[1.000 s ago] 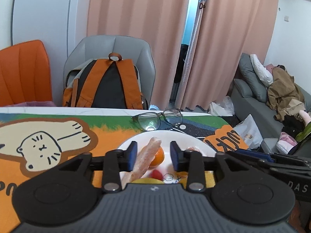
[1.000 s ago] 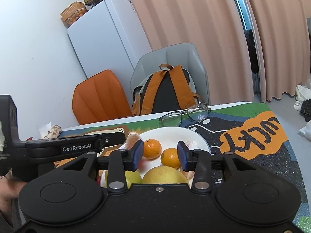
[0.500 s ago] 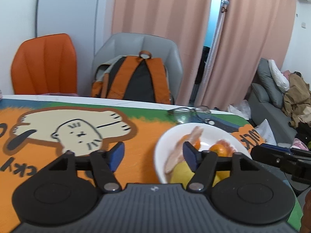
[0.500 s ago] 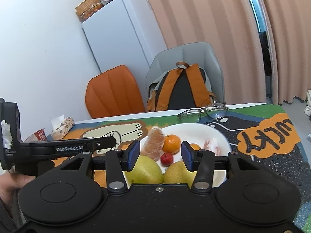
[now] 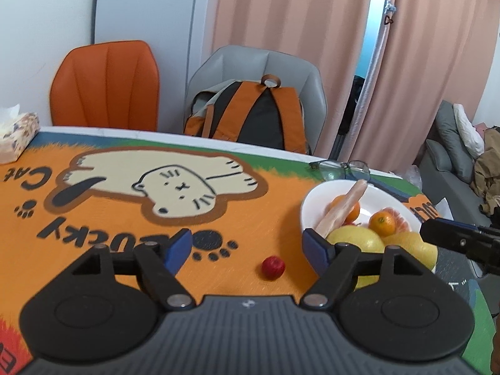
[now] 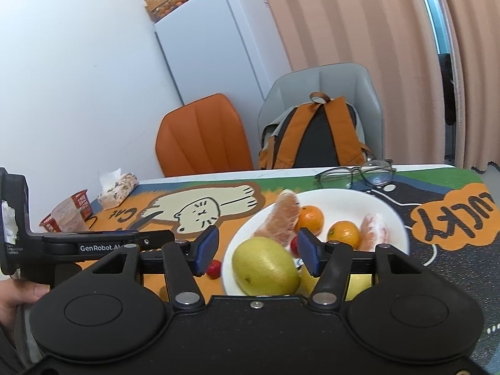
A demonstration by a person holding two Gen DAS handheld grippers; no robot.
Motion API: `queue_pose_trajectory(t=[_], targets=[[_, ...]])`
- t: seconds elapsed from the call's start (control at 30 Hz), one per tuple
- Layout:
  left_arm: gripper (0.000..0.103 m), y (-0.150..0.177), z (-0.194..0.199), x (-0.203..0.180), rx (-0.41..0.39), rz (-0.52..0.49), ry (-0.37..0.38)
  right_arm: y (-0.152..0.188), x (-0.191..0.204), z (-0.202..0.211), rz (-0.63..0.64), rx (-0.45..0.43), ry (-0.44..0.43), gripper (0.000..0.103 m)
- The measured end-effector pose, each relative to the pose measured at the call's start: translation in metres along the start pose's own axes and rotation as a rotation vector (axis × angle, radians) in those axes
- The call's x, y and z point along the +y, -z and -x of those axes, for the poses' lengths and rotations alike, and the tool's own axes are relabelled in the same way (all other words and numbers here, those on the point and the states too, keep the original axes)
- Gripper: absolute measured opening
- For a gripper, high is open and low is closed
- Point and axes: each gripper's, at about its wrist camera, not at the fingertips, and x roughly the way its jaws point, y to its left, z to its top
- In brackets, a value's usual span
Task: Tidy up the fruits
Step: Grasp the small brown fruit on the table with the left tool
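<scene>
A white plate (image 5: 307, 201) (image 6: 350, 200) holds two yellow-green pears (image 6: 264, 267), two oranges (image 6: 343, 233), peeled pomelo pieces (image 6: 281, 218) and a small red fruit (image 6: 293, 245). Another small red fruit (image 5: 272, 267) (image 6: 214, 269) lies on the orange cat-print mat, left of the plate. My left gripper (image 5: 248, 248) is open and empty, just behind that loose fruit. My right gripper (image 6: 256, 251) is open and empty, low over the plate's near left edge, with a pear between its fingers' line of sight.
Glasses (image 5: 340, 168) (image 6: 356, 175) lie beyond the plate. A tissue box (image 6: 118, 189) and a red basket with a cup (image 6: 67, 215) stand at the far left. An orange chair (image 5: 106, 86) and a grey chair with a backpack (image 5: 259, 115) stand behind the table.
My left gripper opened wide, letting go of the pomelo piece onto the plate, and swung left off the plate. My right gripper drew back and opened wider. A loose red fruit came into view.
</scene>
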Motion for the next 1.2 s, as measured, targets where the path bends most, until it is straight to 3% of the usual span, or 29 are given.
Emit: queue_pose_trajectory(t=[0.67, 0.77, 1.0, 1.2], targets=[[0.07, 0.046, -0.005, 0.019, 0.062, 0.059, -0.021, 0.022, 0.042, -0.023, 0.113, 0.081, -0.041, 0.056], [0.06, 0.05, -0.009, 0.019, 0.077, 0.057, -0.019, 0.025, 0.046, -0.027, 0.123, 0.095, -0.048, 0.056], [0.024, 0.057, -0.017, 0.019, 0.107, 0.074, 0.005, 0.032, 0.058, -0.039, 0.139, 0.124, -0.072, 0.056], [0.024, 0.055, -0.013, 0.03, 0.1, 0.116, 0.02, 0.033, 0.066, -0.053, 0.142, 0.156, -0.077, 0.056]])
